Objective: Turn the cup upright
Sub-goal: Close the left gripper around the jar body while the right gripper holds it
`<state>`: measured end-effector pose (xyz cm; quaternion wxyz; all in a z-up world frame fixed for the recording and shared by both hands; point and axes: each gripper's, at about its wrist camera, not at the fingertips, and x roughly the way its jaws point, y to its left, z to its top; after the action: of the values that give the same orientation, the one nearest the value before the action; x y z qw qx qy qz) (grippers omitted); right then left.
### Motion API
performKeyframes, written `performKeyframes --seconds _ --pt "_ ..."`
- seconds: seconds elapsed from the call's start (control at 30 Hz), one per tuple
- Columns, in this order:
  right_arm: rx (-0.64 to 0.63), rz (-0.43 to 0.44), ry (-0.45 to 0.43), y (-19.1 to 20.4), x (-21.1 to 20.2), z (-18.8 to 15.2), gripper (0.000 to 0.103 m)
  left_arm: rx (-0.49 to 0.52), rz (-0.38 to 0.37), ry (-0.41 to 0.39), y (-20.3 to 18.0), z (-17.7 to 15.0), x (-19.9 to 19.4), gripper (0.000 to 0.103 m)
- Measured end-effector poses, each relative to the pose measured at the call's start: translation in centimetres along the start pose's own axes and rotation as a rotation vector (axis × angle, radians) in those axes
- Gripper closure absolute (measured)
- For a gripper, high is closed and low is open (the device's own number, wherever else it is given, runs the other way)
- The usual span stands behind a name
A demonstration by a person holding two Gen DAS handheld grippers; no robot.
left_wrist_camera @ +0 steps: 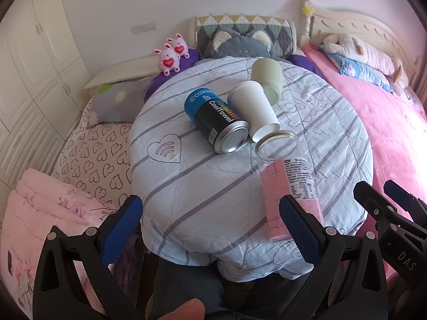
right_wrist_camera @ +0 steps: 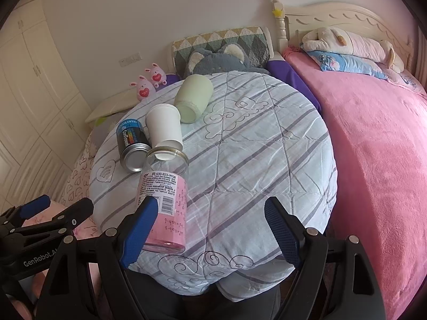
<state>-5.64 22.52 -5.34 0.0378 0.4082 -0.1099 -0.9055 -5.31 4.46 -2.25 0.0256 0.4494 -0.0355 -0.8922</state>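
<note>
**White paper cup lying on its side on the quilt-covered table.**
The cup (left_wrist_camera: 253,110) (right_wrist_camera: 165,128) is plain white and tapered, its wide rim toward 11 o'clock and narrow base toward 5 o'clock, lying just left of the table's centre in the right wrist view.

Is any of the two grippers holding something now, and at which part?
Nothing is held. The left gripper and the right gripper are both open, above the table's near edge.

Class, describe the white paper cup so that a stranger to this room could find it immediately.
Find the round table under the striped quilt. Four containers lie toppled in a cluster there. The white paper cup lies between the black-and-blue can and the pale green cup; it alone is plain white, without a label.
</note>
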Motion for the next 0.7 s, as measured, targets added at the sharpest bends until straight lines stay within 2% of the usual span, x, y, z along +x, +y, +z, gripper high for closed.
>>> performKeyframes --seconds 0.37,0.7 --pt "0.031 0.001 -0.001 -2.7 0.3 0.7 0.020 0.027 -0.009 0.029 -3.1 1.1 1.2 0.000" --pt "0.070 0.015 0.035 -6.3 2.9 1.9 0.020 0.014 -0.026 0.139 -6.5 2.5 5.8 0.000"
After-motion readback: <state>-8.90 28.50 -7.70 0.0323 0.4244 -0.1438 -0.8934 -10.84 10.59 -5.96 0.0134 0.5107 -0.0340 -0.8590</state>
